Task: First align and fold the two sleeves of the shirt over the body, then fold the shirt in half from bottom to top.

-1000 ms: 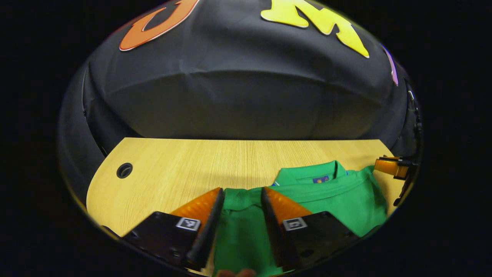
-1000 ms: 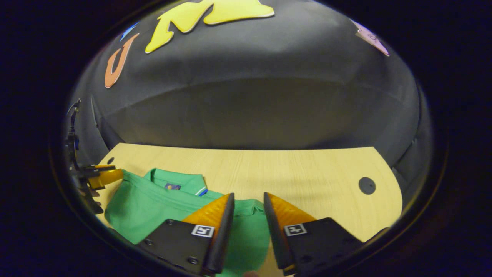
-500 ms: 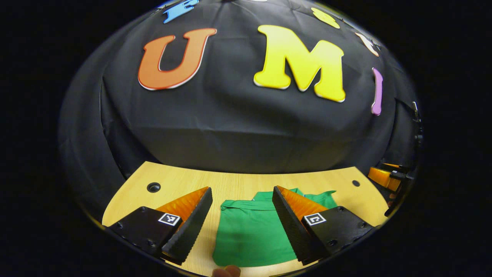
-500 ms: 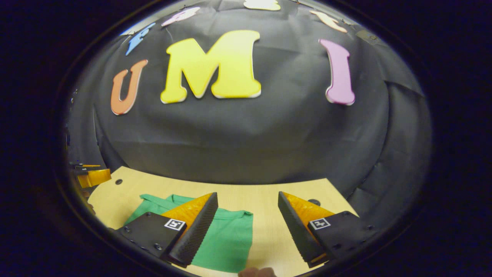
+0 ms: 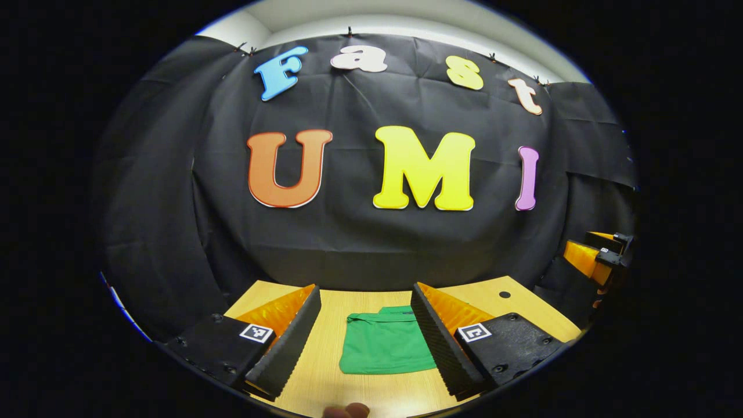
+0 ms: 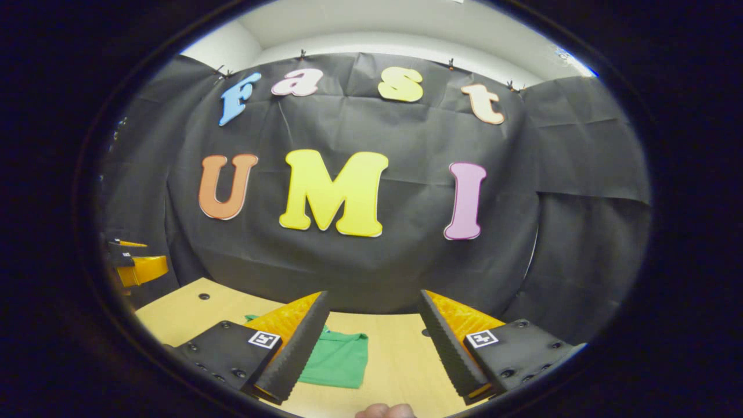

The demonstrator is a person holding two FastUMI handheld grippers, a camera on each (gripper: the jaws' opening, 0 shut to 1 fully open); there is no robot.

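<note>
The green shirt (image 5: 386, 347) lies folded into a compact rectangle on the wooden table (image 5: 325, 383), collar side at the far end. My left gripper (image 5: 365, 290) hovers open well above and nearer than it, holding nothing. In the right gripper view the folded shirt (image 6: 336, 359) lies low left, partly behind a finger (image 6: 290, 342). My right gripper (image 6: 371, 296) is open too, raised and empty. Each view catches the other gripper at its edge: the right gripper (image 5: 595, 258) at the right edge, the left gripper (image 6: 136, 267) at the left edge.
The table has round cable holes (image 5: 505, 294) (image 6: 204, 296) near its far corners. The black cloth wall rises right behind the table's far edge. A fingertip (image 6: 386, 411) of the holding hand shows at the bottom of each view.
Both grippers have opened, let go of the shirt, and pulled up and back from the table. The shirt now lies folded and looks much smaller and farther away.
</note>
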